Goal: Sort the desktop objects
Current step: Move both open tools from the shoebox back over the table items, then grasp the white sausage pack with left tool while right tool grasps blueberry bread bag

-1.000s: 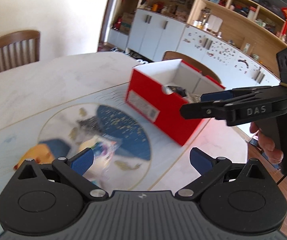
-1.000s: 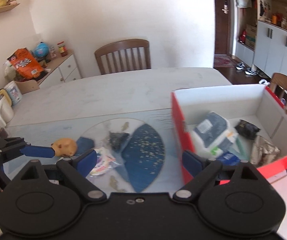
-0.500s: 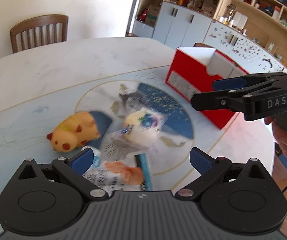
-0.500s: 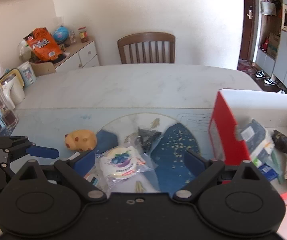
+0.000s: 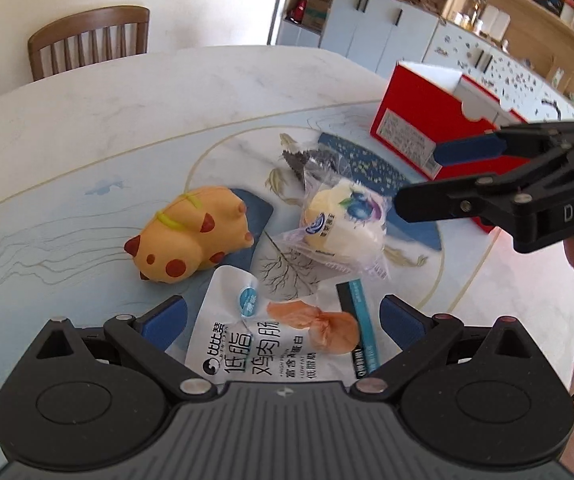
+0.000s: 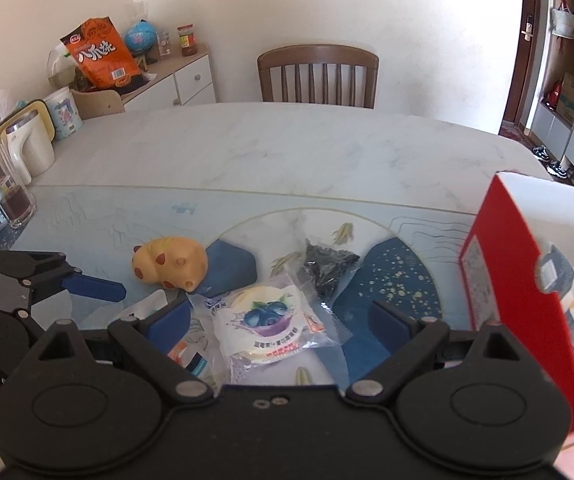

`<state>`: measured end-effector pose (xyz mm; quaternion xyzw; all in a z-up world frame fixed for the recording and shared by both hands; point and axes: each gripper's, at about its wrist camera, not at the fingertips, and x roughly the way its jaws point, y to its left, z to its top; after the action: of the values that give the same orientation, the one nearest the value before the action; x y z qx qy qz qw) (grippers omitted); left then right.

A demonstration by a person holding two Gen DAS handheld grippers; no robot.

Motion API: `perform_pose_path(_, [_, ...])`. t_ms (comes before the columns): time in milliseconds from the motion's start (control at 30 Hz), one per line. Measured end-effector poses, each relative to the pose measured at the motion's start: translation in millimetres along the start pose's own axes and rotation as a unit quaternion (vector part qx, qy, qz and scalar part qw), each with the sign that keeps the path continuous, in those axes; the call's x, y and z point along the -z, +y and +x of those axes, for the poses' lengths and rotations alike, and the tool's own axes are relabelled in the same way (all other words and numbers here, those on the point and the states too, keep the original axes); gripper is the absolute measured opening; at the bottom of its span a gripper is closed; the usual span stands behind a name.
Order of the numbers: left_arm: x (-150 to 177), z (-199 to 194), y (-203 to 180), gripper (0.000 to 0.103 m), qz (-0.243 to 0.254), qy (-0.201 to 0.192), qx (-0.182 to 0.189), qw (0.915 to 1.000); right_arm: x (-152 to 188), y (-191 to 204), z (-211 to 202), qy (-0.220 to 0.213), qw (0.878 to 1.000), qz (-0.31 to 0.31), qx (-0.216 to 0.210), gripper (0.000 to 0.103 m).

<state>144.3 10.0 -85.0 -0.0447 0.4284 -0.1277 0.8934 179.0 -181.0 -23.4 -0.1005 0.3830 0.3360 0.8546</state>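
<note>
Both the left gripper (image 5: 283, 316) and right gripper (image 6: 279, 320) hang wide open, empty; the crinkly blueberry cake packet (image 6: 271, 320) could slip from the right fingers, mid-surface.

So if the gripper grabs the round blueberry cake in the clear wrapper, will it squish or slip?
The round blueberry cake in its clear plastic wrapper looks soft and puffy, so it would probably squish under a hard squeeze. The shiny wrapper has loose crinkled edges, so it may slide or flop. It seems light for its size.

left gripper (image 5: 283, 312): jaws wide apart, empty | right gripper (image 6: 281, 316): jaws wide apart, empty
</note>
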Motion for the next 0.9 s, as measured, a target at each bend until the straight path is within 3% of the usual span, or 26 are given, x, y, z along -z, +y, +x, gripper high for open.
perform_pose_path(533, [-2.1,20.6,8.4,0.103,0.007,0.013,0.019,0.9997,2.8,12.6,48.1,0.037,0.998,-0.047,-0.003,0.096])
perform_pose_path(900, [5.7,27.2,-13.2,0.103,0.057,0.008,-0.022,0.9981,3.0,4.5,66.4,0.048,0.999,-0.020,-0.012,0.096])
